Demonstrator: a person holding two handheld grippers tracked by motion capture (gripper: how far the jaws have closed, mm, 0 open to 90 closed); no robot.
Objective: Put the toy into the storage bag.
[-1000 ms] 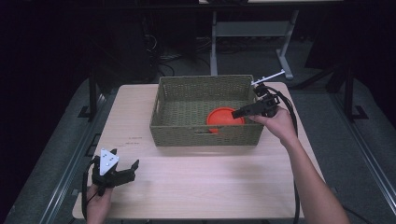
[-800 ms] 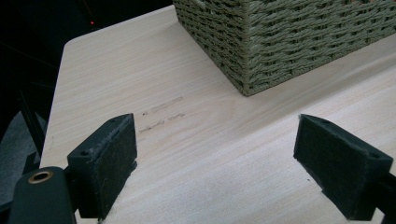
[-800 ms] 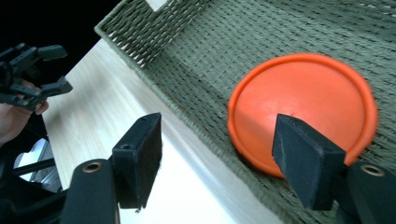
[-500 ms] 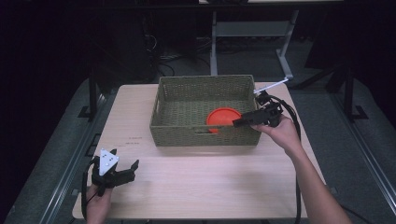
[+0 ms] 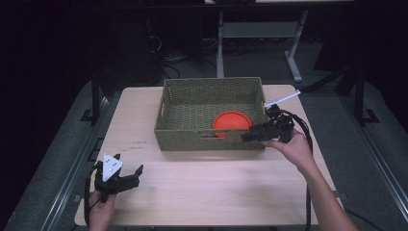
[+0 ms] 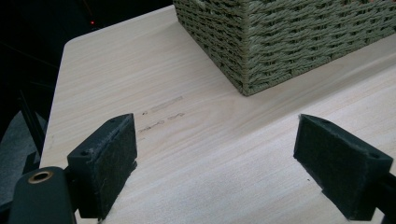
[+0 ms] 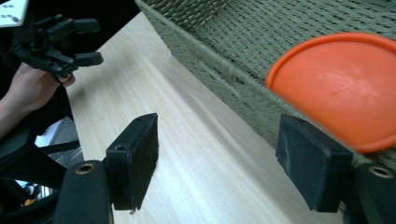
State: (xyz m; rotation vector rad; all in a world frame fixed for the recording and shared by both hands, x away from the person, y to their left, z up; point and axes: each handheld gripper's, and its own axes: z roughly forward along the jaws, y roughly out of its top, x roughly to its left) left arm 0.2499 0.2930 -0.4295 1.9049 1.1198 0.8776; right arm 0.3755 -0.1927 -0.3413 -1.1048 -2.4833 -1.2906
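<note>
Dark room all around, with metal frame legs and cables behind a pale wooden desk (image 5: 216, 187) that carries a single woven basket (image 5: 183, 134).

At the basket's near right corner, the right claw (image 5: 246, 137) hangs just outside the front wall with its jaws spread wide and nothing between them. In the right gripper view the padded fingers (image 7: 135, 158) straddle the basket's front rim, one over bare desk, the other close under the edge of the orange plate (image 7: 341, 88). That plate (image 5: 232, 121) lies inside the basket, toward its near right part, and appears to rest tilted against the front wall, though the angle makes this hard to judge.

It looks like thin moulded plastic: light, stiff, smooth, probably a little slippery, and not fragile. The best hold is likely the raised rim nearest the claw, one pad above and one below, since the flat middle offers nothing to pinch.

Besides the plate, the basket's visible floor is bare weave.

Well apart, at the desk's near left corner, the left claw (image 5: 126, 179) rests low with its jaws also wide apart and empty, its pads (image 6: 105, 163) over bare wood.
</note>
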